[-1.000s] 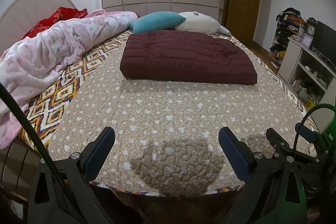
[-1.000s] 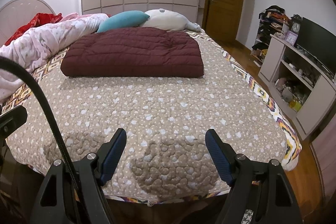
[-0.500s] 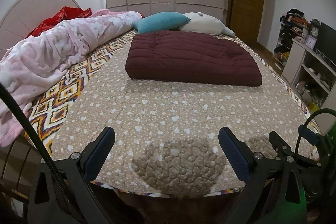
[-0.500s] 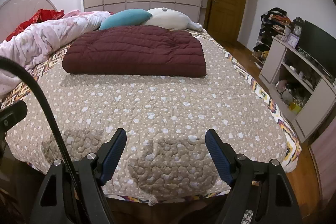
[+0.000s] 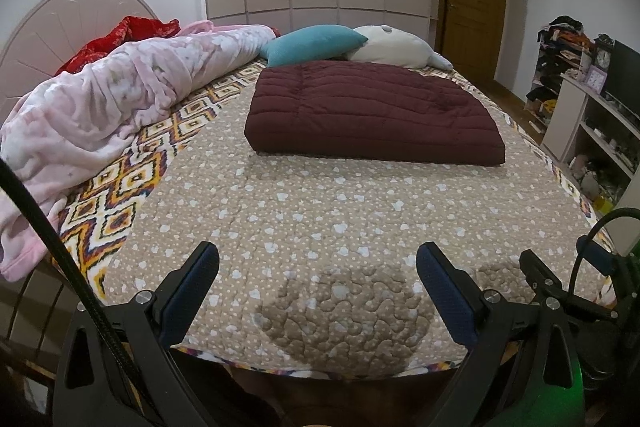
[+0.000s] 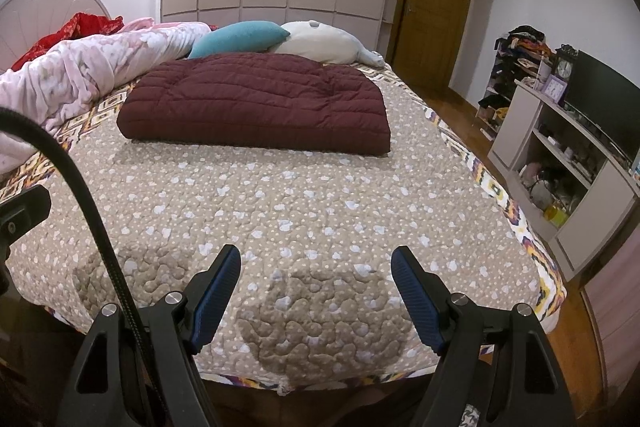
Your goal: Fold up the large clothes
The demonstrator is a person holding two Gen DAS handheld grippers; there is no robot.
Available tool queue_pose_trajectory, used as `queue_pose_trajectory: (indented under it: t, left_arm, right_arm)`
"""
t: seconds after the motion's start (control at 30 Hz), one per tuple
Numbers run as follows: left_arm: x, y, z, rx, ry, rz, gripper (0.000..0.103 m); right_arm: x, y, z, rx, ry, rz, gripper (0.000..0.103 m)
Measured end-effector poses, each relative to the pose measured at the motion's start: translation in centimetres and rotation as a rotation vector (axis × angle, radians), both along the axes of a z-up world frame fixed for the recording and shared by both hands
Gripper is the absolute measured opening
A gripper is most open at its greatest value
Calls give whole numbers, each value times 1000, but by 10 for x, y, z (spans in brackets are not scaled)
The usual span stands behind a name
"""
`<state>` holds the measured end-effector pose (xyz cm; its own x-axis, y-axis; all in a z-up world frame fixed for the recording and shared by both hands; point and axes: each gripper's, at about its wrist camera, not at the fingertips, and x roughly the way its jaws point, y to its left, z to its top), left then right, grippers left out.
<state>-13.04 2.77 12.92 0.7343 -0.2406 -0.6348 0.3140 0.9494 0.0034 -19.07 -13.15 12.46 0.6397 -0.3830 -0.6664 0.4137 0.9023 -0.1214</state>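
Note:
A dark maroon quilted garment lies folded into a thick rectangle on the far half of the bed; it also shows in the right wrist view. My left gripper is open and empty above the near edge of the bed, well short of the garment. My right gripper is open and empty too, also above the near edge. The right gripper's body shows at the right of the left wrist view.
The bed carries a brown spotted quilt with a patterned border. A pink blanket and red cloth lie along the left. A teal pillow and a white plush sit behind the garment. A TV cabinet stands at the right.
Both cameras have shifted a little, so the bed and garment sit slightly differently in view. Both grippers stay open and the garment has not moved.

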Motion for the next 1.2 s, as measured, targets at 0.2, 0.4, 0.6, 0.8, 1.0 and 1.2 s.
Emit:
queue_pose_trajectory:
  t: [0.2,0.4,0.6,0.8,1.0,1.2]
  left_arm:
    - [0,0,0,16,-10,6,98]
    - [-1,-2,-4,25,2,5,98]
    - [1,-3,-9,36,19,12,98]
    - [5,-1,-13,33,39,20,98]
    - [7,0,-15,35,50,26,98]
    - [7,-1,-16,45,44,29,98]
  right_arm:
    - [0,0,0,0,5,4,82]
    - [0,-1,-2,-1,6,10,82]
    - [0,0,-3,-1,8,9,82]
    - [1,1,-5,-5,10,13,82]
    - [1,1,-7,-1,12,15,82]
    - [1,0,-8,-1,12,16,82]
